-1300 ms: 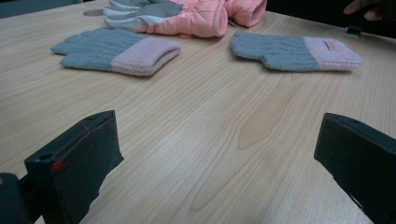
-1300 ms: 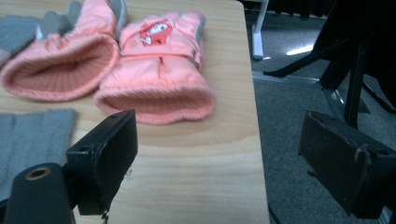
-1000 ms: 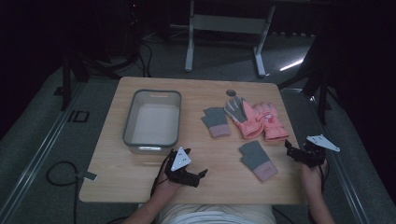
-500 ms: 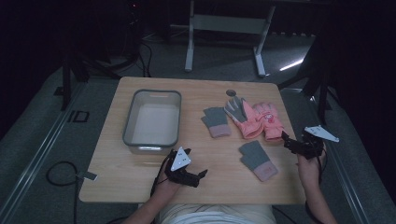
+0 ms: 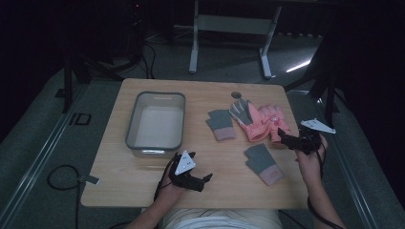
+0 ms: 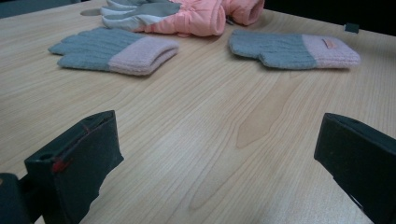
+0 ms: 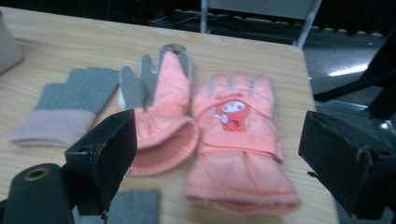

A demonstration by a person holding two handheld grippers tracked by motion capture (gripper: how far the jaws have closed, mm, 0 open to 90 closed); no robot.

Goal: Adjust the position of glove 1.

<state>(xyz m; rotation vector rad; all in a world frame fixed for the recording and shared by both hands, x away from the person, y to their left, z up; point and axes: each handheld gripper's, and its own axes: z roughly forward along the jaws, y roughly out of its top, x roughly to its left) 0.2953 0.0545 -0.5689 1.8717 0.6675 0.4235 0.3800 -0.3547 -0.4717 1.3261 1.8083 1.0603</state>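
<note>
Tub point(image 5: 155, 123) on left half of surface point(image 5: 119, 171). Right of tub, first knit glove point(image 5: 220, 125); right of that, two padded gloves point(image 5: 260, 121) side by side, touching, near right edge. Second knit glove point(image 5: 261, 163) in front of them. Left tongs point(image 5: 206, 179) front centre, right tongs point(image 5: 282, 137) just beside padded gloves.

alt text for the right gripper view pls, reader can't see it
The right gripper hangs with its two black jaws wide open over a pair of pink padded gloves lying side by side on a wooden table, the right-hand one showing a cartoon character patch. A grey knit glove with a pink cuff lies to their left.
</note>
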